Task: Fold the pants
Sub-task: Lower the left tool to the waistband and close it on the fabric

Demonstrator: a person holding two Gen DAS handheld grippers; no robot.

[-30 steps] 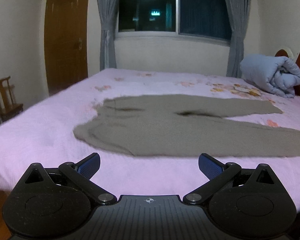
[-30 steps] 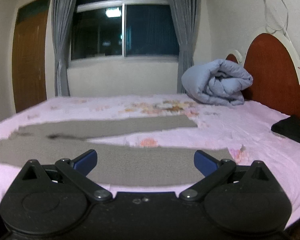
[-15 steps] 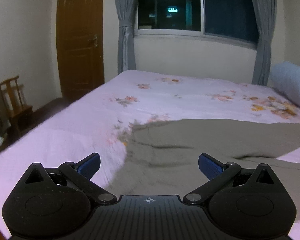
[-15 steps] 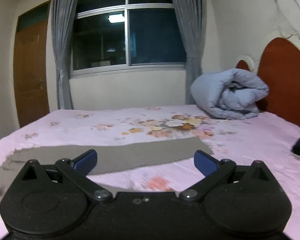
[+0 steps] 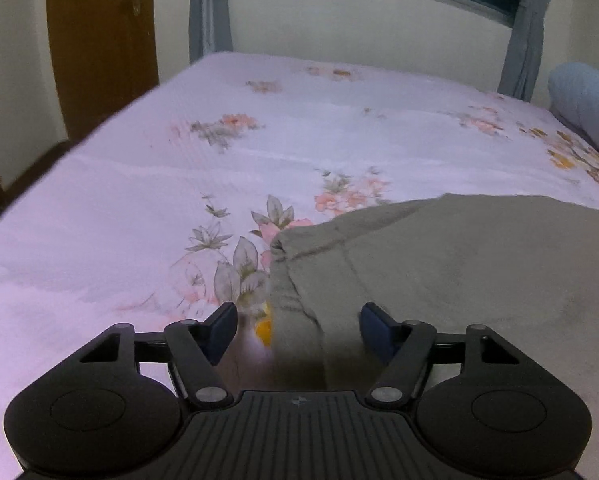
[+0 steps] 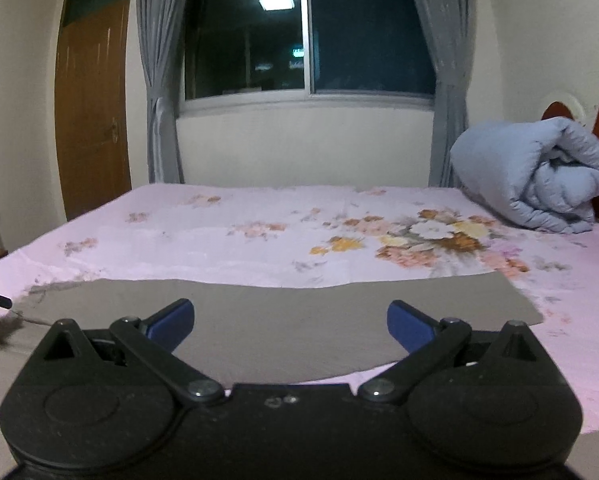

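Left gripper (image 5: 297,330): fingers spread, straddling the waistband corner of the pants (image 5: 459,272), not pinching. Right gripper (image 6: 290,326): fingers spread over a trouser leg. Pants lie flat on the pink bed (image 6: 259,240). Beyond, rolled blue quilt (image 6: 531,184), window (image 6: 307,36).

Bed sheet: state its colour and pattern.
The bed sheet is pale pink with floral prints, clearest in the right wrist view.

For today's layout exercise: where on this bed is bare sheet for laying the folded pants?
Bare floral sheet runs between the pants and the window-side edge, from the door side to the rolled blue quilt. It is crowded near the headboard, where the quilt lies, and along the near edge under the pants and left tongs.
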